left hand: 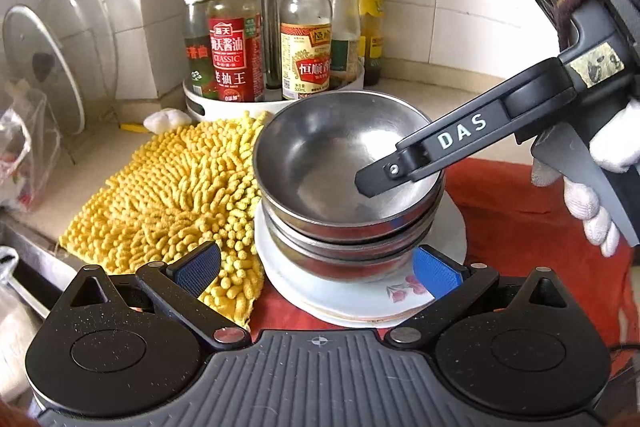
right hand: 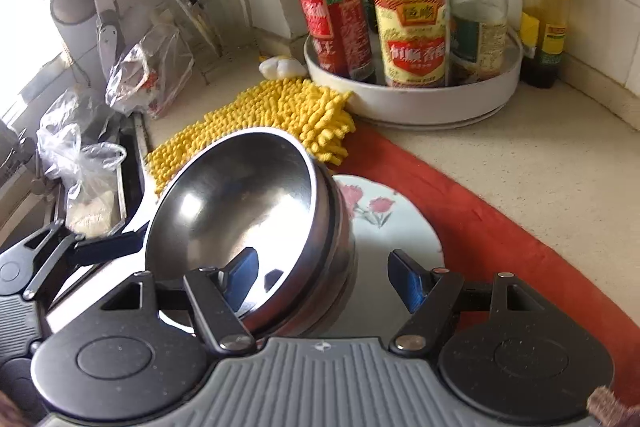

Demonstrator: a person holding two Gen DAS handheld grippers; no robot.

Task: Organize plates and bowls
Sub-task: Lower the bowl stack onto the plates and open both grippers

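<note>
A stack of steel bowls (left hand: 344, 163) stands on white flowered plates (left hand: 360, 295), which lie on a red cloth (left hand: 516, 211). My left gripper (left hand: 318, 269) is open, its blue pads on either side of the stack's near base. My right gripper (right hand: 322, 277) is open astride the top bowl's (right hand: 240, 203) near rim: its left finger (right hand: 240, 279) is inside the bowl, its right finger (right hand: 408, 283) outside over the plate (right hand: 396, 223). In the left wrist view one finger (left hand: 400, 167) of the right gripper reaches into the top bowl.
A yellow chenille mat (left hand: 176, 195) lies left of the stack. A white turntable with sauce bottles (left hand: 272, 39) stands behind at the tiled wall. Pot lids (left hand: 48, 63) lean in a rack at left. Plastic bags (right hand: 84, 163) and the sink edge are at far left.
</note>
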